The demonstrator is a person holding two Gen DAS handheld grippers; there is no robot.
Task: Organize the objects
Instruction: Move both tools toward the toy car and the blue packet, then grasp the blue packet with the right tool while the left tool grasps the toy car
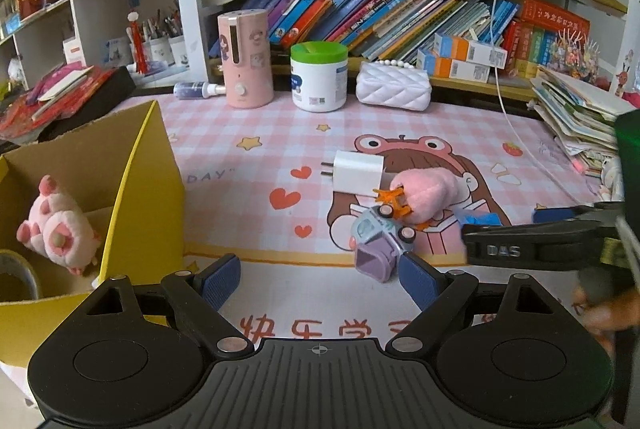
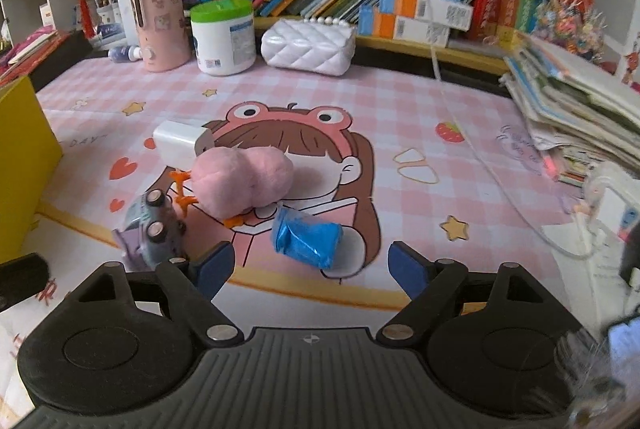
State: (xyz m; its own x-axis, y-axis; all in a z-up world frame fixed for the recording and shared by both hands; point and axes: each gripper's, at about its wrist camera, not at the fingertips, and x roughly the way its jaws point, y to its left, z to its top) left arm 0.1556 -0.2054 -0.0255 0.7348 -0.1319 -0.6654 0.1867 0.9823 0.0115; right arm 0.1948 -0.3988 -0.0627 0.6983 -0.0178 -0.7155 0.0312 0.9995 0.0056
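Both my claws wide, nothing gripped. Left claw (image 1: 320,279) over the counter (image 1: 248,117); toy car (image 1: 380,241) tipped on its side just ahead, next to its right finger. Beyond it pink plush (image 1: 428,193), orange toy (image 1: 394,205) and white charger (image 1: 358,175) bunched together. Yellow box (image 1: 140,197) left of this claw, plush bear (image 1: 56,225) and tape roll (image 1: 16,277) inside. Right claw (image 2: 310,263): blue wrapped roll (image 2: 308,239) lies just ahead between the fingers, pads not touching it.
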